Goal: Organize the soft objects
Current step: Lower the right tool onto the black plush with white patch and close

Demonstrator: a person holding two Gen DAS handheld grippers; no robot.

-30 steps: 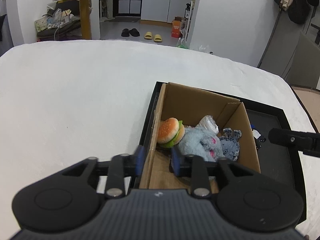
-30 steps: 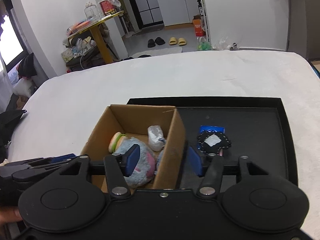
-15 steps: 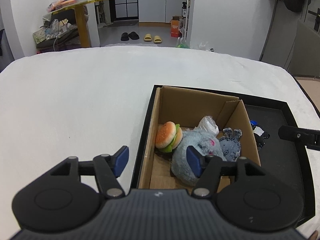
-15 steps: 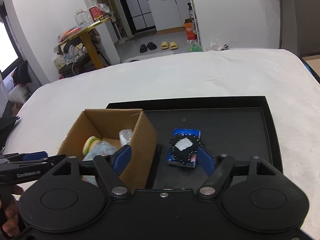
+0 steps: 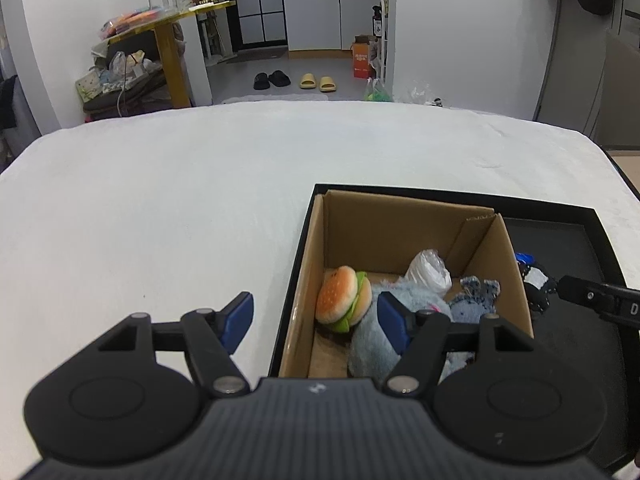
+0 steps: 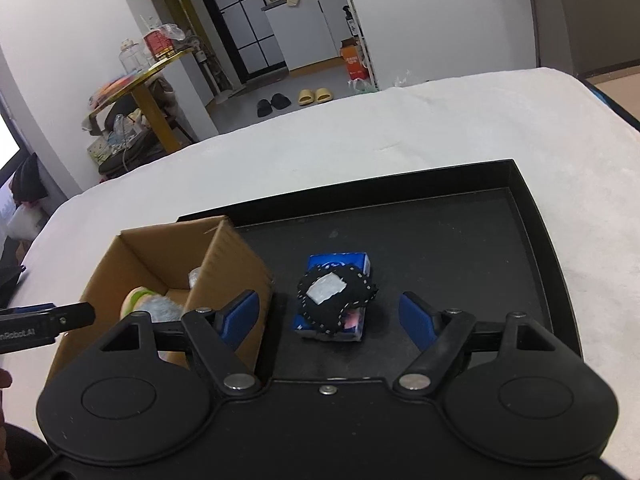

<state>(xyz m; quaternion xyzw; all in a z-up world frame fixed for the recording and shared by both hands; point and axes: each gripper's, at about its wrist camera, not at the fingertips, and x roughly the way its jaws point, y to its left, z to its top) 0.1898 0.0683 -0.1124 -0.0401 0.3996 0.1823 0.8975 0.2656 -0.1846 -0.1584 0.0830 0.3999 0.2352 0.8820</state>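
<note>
On the white-covered table, the shallow black tray carries a brown cardboard box at its left edge. The right gripper, jaws just spread wide and empty, frames a black stitched fabric pouch lying on a blue packet; closing low risks pinching both. The left gripper, jaws likewise just spread and empty, straddles the box wall and could snag it.

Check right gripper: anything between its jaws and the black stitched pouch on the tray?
Nothing visible. The right gripper has its jaws open, and the black stitched pouch lies straight ahead atop a blue packet on the black tray. The cardboard box stands off to the side.

Home: slippers before kitchen cabinets.
</note>
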